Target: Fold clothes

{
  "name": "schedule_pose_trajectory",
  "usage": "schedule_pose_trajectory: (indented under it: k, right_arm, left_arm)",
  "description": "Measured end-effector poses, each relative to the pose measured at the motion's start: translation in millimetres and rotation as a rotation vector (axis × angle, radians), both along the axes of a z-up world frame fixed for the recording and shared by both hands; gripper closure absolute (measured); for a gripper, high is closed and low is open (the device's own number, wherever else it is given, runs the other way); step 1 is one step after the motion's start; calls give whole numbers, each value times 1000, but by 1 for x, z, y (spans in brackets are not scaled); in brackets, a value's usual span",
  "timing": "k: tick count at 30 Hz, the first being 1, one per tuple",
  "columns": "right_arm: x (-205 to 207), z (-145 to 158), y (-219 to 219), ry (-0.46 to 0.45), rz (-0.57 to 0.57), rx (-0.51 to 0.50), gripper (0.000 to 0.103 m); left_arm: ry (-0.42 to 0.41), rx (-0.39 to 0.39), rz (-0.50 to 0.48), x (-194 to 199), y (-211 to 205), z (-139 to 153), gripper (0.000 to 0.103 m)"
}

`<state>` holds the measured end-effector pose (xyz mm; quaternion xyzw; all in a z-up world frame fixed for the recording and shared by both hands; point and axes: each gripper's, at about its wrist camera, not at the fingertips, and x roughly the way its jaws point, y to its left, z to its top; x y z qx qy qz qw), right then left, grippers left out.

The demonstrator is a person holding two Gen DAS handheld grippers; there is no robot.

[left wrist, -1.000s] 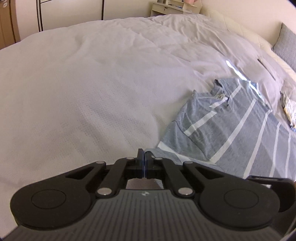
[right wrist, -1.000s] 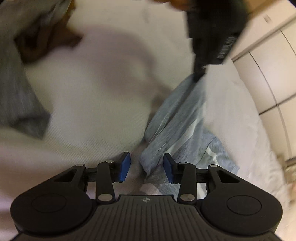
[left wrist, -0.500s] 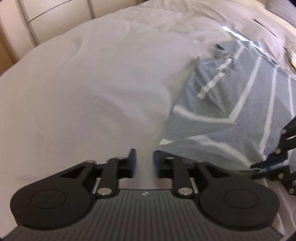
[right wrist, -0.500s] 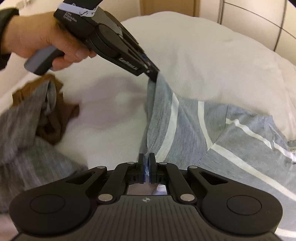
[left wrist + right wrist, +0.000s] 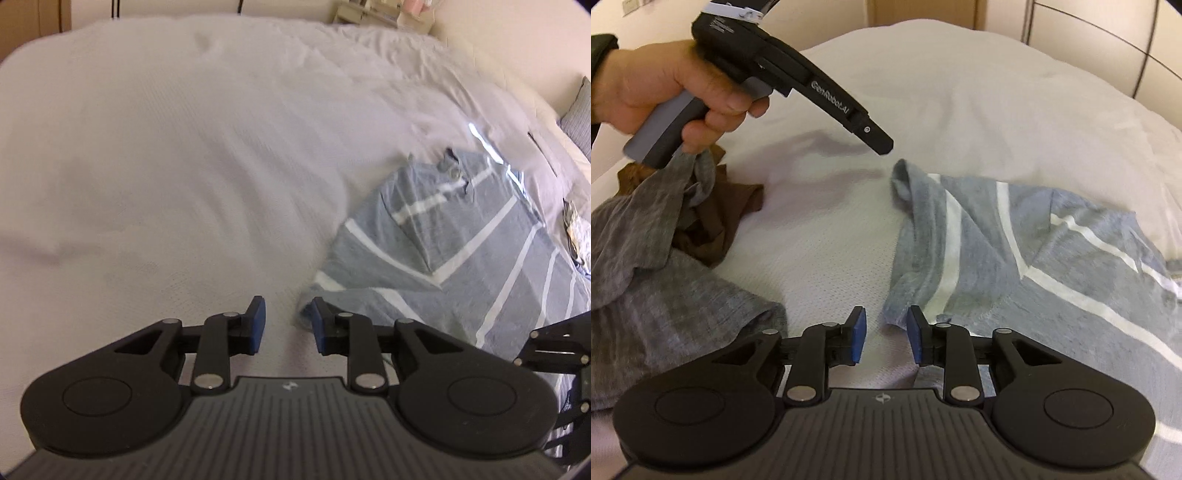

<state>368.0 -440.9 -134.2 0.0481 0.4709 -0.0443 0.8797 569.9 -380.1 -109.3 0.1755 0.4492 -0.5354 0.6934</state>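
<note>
Striped grey shirt (image 5: pixel 1015 251) spread partly folded on white bed (image 5: pixel 184 147), one corner bunched up. Left gripper (image 5: pixel 284 326) spread apart, holding nothing, beside shirt edge. Right gripper (image 5: pixel 884 338) likewise spread and empty at the hem. Grey and brown clothes (image 5: pixel 665 240) heaped off to the left.

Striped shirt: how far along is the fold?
Done: one side of the grey white-striped shirt lies folded over its body on the white bedspread. In hand: nothing; the left gripper and right gripper are open. Left: further folds, plus the grey-and-brown clothes pile.
</note>
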Motion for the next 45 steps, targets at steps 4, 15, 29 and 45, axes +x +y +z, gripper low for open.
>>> schedule_pose_trajectory:
  k: [4,15,29,45]
  right_arm:
    - [-4,1,1,-1,-9,-10,70]
    - [-11,1,-8,-32,-108,2,67]
    - [31,-21,10,-4,-3,-156,71]
    - [11,-17,15,31,93,-58,97]
  left_arm:
    - [4,38,-35,-5,-18,-12,82]
    - [-598,51,-317,-51,-25,-8,85]
    - [-637,67,-296,-45,-16,-20,64]
    - [-461,12,-279,-13,-5,3,51]
